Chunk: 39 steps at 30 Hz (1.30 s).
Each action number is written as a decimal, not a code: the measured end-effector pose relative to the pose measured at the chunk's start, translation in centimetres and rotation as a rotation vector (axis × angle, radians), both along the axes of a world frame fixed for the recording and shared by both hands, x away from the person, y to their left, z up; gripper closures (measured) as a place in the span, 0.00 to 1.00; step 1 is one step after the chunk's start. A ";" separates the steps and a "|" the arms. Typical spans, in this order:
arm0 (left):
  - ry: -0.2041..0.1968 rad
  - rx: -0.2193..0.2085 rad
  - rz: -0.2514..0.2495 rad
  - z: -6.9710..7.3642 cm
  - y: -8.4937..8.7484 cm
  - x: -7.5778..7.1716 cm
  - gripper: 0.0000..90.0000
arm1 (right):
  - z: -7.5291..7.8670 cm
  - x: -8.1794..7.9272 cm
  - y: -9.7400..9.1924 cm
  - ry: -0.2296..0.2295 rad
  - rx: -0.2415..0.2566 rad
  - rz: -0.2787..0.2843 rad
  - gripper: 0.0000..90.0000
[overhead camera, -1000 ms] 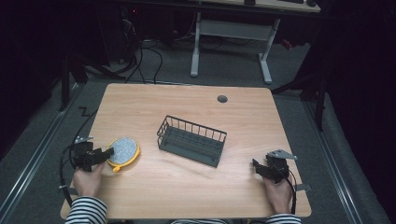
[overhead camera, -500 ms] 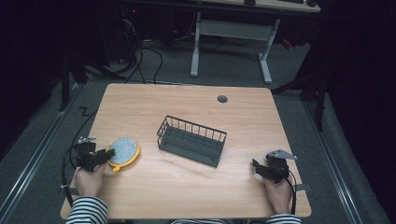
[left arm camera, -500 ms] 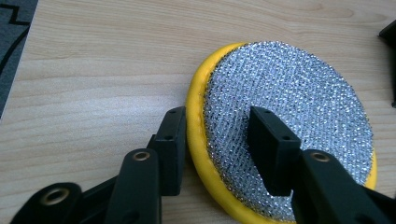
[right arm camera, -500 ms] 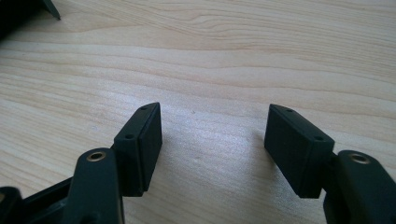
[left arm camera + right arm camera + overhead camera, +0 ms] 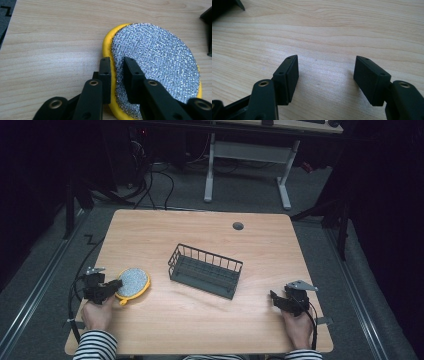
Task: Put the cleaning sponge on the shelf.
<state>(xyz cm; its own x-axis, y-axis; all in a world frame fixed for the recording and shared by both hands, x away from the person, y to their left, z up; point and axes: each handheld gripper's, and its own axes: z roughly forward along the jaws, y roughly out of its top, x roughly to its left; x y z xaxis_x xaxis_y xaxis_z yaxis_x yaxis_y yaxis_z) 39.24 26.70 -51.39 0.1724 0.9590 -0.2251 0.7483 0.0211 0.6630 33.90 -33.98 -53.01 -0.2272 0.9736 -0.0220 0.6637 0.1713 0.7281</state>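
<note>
Now: our left gripper (image 5: pixel 117 65) pinches the scouring pad's (image 5: pixel 132 282) near edge — jaws narrow, yellow rim between them.
Our right gripper (image 5: pixel 327 72) rests wide, bare table (image 5: pixel 200 230) beneath; wire basket (image 5: pixel 205 270) stands mid-table between both.

wooden table (image 5: pixel 150 235) | grommet hole (image 5: pixel 238 226) near far edge | white desk frame (image 5: pixel 247 151) beyond | cables (image 5: pixel 160 180) on grey floor (image 5: pixel 250 202)

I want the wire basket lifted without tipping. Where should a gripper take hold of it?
Grip the top rail of a long wall of the wire basket, coming from above: it stands upright and open-topped, its thin rim fits between jaws, and a mid-wall hold likely balances it.
</note>
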 end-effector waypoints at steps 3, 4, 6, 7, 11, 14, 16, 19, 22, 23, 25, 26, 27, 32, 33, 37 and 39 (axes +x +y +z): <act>-0.003 -0.005 -0.009 0.1 0.0 0.0 0.90 | 0.0 0.0 0.0 0.000 -0.001 0.000 0.41; -0.003 -0.008 -0.010 0.1 0.0 0.0 0.90 | 0.0 0.0 0.0 0.001 -0.001 0.001 0.41; -0.003 -0.026 -0.010 0.1 0.0 0.0 0.91 | 0.0 0.0 0.0 0.000 0.000 0.000 0.41; -0.002 -0.035 -0.009 0.2 0.1 0.0 0.91 | 0.0 0.0 0.0 0.000 0.000 0.000 0.41; -0.006 -0.051 -0.011 0.3 0.2 -0.1 0.92 | 0.0 0.0 0.0 0.000 0.000 0.000 0.41; -0.014 -0.075 -0.014 0.5 0.3 -0.1 0.92 | 0.0 0.0 0.0 0.000 0.000 0.001 0.41; -0.022 -0.080 -0.017 0.8 0.4 -0.3 0.92 | 0.0 0.0 0.0 0.000 0.000 0.001 0.41; -0.036 -0.073 -0.026 1.4 0.5 -0.5 0.92 | 0.0 0.0 0.0 0.000 0.000 0.002 0.41; -0.050 -0.069 -0.038 2.2 0.5 -0.7 0.92 | 0.0 0.0 0.0 0.000 -0.001 0.004 0.41; -0.050 -0.069 -0.038 2.2 0.5 -0.7 0.92 | 0.0 0.0 0.0 -0.001 -0.001 0.005 0.41; -0.060 -0.066 -0.049 3.0 0.4 -0.8 0.92 | 0.0 0.0 0.0 0.000 -0.001 0.006 0.41; -0.064 -0.066 -0.053 3.2 0.4 -0.9 0.92 | 0.0 0.0 0.0 -0.001 -0.001 0.006 0.41; -0.069 -0.065 -0.057 3.5 0.3 -0.9 0.92 | 0.0 0.0 0.0 0.000 -0.001 0.005 0.41; -0.085 -0.062 -0.078 4.4 -0.1 -1.1 0.92 | 0.0 0.0 0.0 0.000 -0.001 0.006 0.41; -0.091 -0.065 -0.080 4.7 -0.2 -1.1 0.92 | 0.0 0.0 0.0 0.001 -0.001 0.007 0.41; -0.112 -0.073 -0.106 5.9 -0.5 -1.3 0.92 | 0.0 0.0 0.0 0.001 -0.001 0.007 0.41; -0.119 -0.065 -0.117 6.5 -0.7 -1.4 0.92 | 0.0 0.0 0.0 0.001 -0.002 0.008 0.41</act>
